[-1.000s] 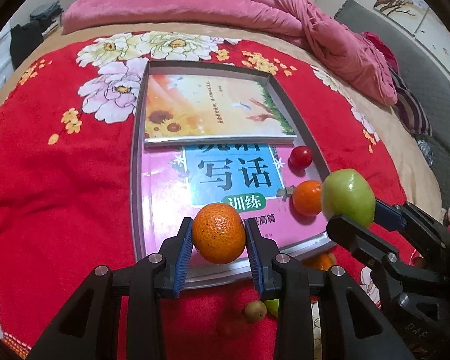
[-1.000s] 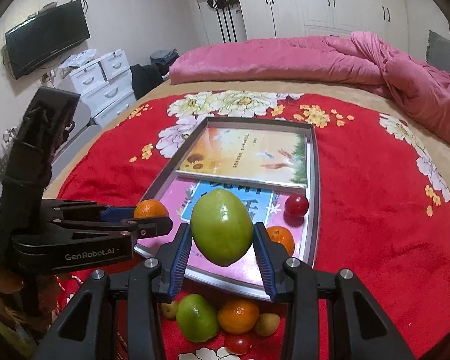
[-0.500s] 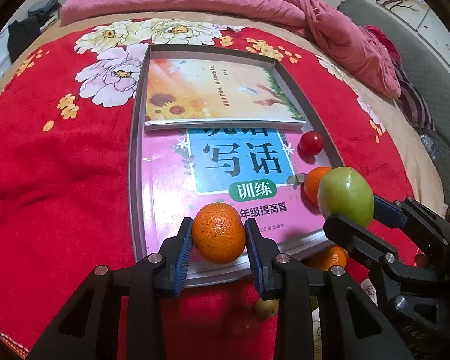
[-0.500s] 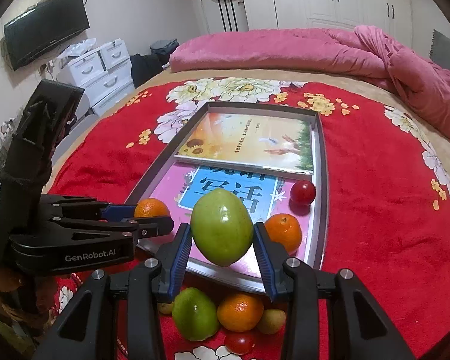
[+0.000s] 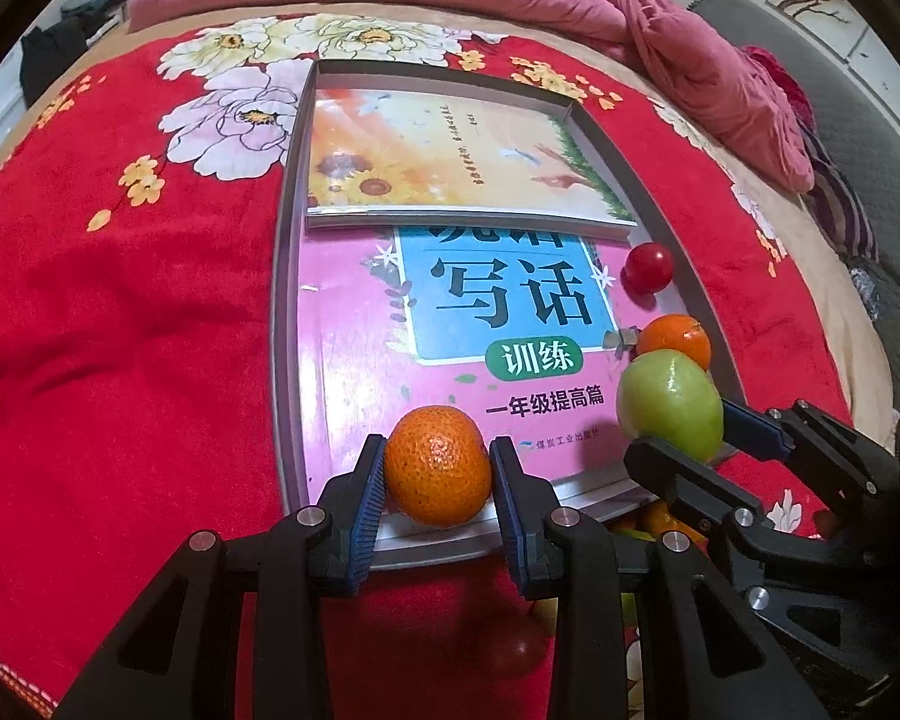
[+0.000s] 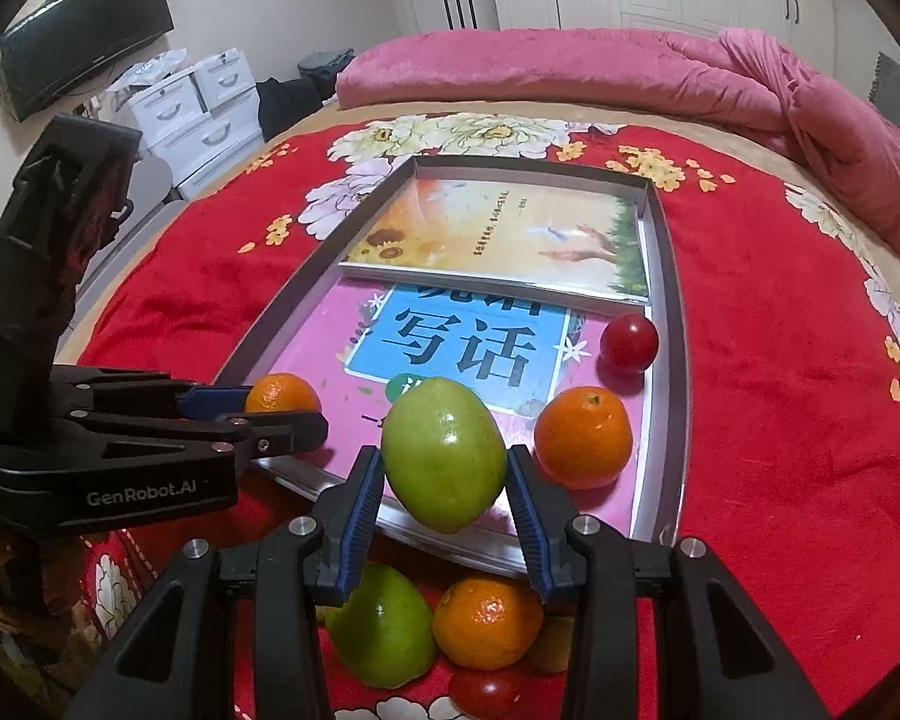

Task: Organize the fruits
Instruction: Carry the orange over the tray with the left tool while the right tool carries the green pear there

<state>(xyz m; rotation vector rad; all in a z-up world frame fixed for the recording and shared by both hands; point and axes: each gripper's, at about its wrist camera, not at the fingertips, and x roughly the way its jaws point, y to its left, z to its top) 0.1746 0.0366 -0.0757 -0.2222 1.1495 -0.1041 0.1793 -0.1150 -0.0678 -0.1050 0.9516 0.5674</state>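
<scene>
Here, both grippers carried fruit above the near end of the tray (image 6: 672,300).
The left gripper (image 5: 438,474) had its fingers clenched on a mandarin (image 5: 438,465); the right gripper (image 6: 444,468) gripped a green fruit (image 6: 444,450). In the tray, on a pink book (image 5: 360,372), lay a second mandarin (image 6: 583,437) and a red tomato (image 6: 629,342).

1. The left tool (image 5: 438,480) grips a mandarin (image 5: 438,465) over the tray's (image 5: 282,324) near edge.
2. The right tool (image 5: 696,438) clamps a green fruit (image 5: 669,402).
3. A tomato (image 5: 648,267) rests in the tray.
</scene>
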